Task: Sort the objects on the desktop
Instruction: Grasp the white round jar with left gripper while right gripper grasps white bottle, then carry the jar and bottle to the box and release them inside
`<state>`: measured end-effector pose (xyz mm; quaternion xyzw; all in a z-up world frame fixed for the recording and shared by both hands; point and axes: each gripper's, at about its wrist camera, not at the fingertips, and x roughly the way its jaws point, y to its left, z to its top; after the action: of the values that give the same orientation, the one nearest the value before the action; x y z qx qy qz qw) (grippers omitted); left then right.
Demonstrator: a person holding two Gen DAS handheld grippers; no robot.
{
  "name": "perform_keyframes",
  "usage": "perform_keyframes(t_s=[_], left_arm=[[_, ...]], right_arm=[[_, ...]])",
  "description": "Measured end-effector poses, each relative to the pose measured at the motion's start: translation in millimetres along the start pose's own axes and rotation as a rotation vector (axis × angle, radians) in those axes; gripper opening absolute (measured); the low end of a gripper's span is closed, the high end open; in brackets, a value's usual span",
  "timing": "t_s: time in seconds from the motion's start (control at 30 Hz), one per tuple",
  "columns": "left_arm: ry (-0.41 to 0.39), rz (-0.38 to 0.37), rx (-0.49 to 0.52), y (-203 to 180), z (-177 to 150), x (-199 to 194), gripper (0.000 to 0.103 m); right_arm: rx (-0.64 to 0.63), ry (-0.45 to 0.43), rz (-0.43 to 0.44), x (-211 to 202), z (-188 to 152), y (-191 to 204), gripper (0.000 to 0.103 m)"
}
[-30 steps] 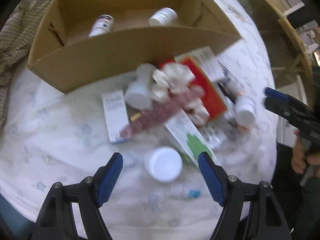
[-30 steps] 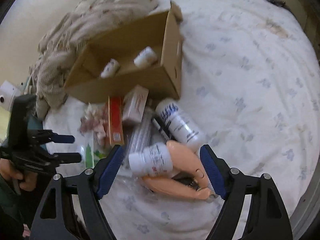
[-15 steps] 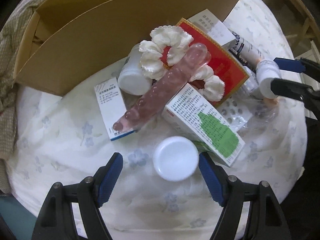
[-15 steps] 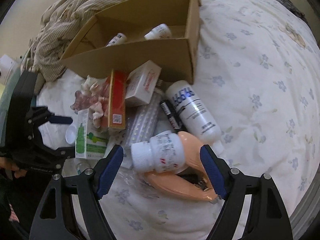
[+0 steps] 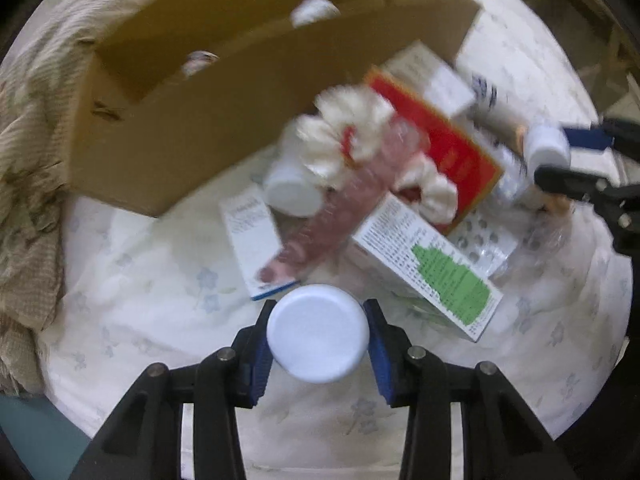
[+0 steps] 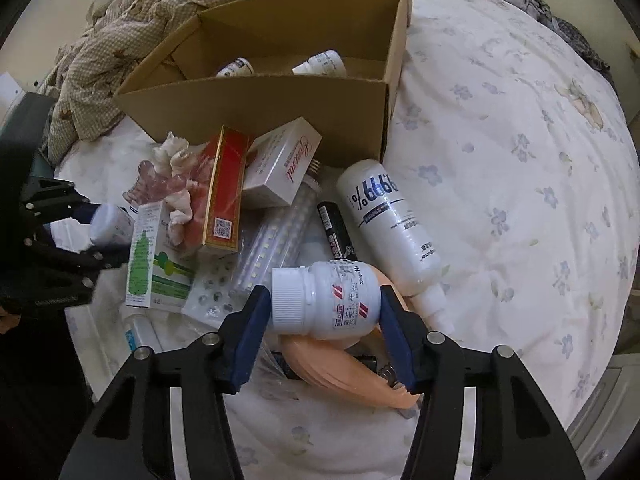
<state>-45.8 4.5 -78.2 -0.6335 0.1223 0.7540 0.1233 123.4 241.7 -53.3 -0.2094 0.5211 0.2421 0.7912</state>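
Note:
My left gripper (image 5: 318,336) is shut on a white round jar (image 5: 318,334), seen lid-first between the blue pads. In the right wrist view the same jar (image 6: 110,224) shows at the far left, held by that gripper. My right gripper (image 6: 322,306) is shut on a white pill bottle (image 6: 324,304) lying sideways, with its ribbed cap to the left, over a peach plastic item (image 6: 340,368). Behind the pile stands an open cardboard box (image 6: 256,100) with two small white bottles (image 6: 320,65) inside.
The pile on the flowered sheet holds a red box (image 6: 224,192), a white lettered box (image 6: 280,168), a green-and-white box (image 5: 436,268), a tall white spray bottle (image 6: 394,236), a black tube (image 6: 336,232), blister packs (image 6: 272,236) and a shell-trimmed pink piece (image 5: 352,184). A checked blanket (image 6: 120,40) lies at left.
Both grippers have gone from open to shut: the left onto the white jar, the right onto the pill bottle. The left view is now blurred by motion.

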Motion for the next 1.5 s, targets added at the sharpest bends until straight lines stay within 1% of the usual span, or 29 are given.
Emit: perform_keyframes(t_s=[0.1,0.23,0.27,0.3,0.37,0.5,0.6,0.7,0.9,1.0,1.07,1.17,1.2,1.27,1.3,1.33,1.5], left_arm=[[-0.087,-0.009,-0.029,2,-4,-23,0.042],[-0.194,0.045,-0.061,5,-6,-44,0.042],[-0.211,0.047,-0.068,10,-3,-50,0.042],[-0.228,0.048,-0.074,15,0,-57,0.042],[-0.248,0.022,-0.082,19,6,-60,0.042],[-0.309,-0.015,-0.075,20,6,-72,0.042],[-0.350,-0.009,-0.078,17,5,-78,0.042],[-0.393,-0.029,-0.080,15,4,-85,0.042],[-0.448,-0.069,-0.129,31,15,-95,0.042],[-0.484,-0.058,-0.170,47,32,-100,0.041],[-0.493,-0.083,-0.181,58,48,-100,0.041],[-0.502,-0.101,-0.200,69,59,-99,0.038],[-0.506,-0.107,-0.207,72,62,-98,0.034],[-0.512,-0.118,-0.221,79,69,-96,0.029],[-0.515,-0.124,-0.228,82,72,-96,0.021],[-0.518,-0.130,-0.234,85,76,-95,0.019],[-0.534,-0.158,-0.268,102,92,-91,0.019]], right_arm=[[0.027,-0.054,0.012,-15,1,-4,0.059],[0.076,-0.126,0.035,-36,4,-8,0.058],[0.087,-0.142,0.044,-40,3,-9,0.058],[0.095,-0.156,0.049,-44,3,-10,0.058],[0.109,-0.175,0.054,-50,6,-12,0.058],[0.122,-0.194,0.048,-59,8,-12,0.058],[0.121,-0.205,0.052,-59,9,-14,0.058],[0.113,-0.198,0.053,-55,11,-12,0.058],[0.121,-0.215,0.084,-56,15,-9,0.058],[0.116,-0.233,0.076,-62,23,-7,0.057],[0.111,-0.253,0.059,-66,32,-5,0.057],[0.119,-0.279,0.050,-72,53,-5,0.057],[0.116,-0.285,0.041,-73,62,-4,0.057],[0.110,-0.291,0.031,-74,80,-1,0.057],[0.105,-0.294,0.028,-74,89,1,0.057],[0.100,-0.297,0.025,-73,99,2,0.057],[0.080,-0.297,0.019,-68,138,10,0.057]])
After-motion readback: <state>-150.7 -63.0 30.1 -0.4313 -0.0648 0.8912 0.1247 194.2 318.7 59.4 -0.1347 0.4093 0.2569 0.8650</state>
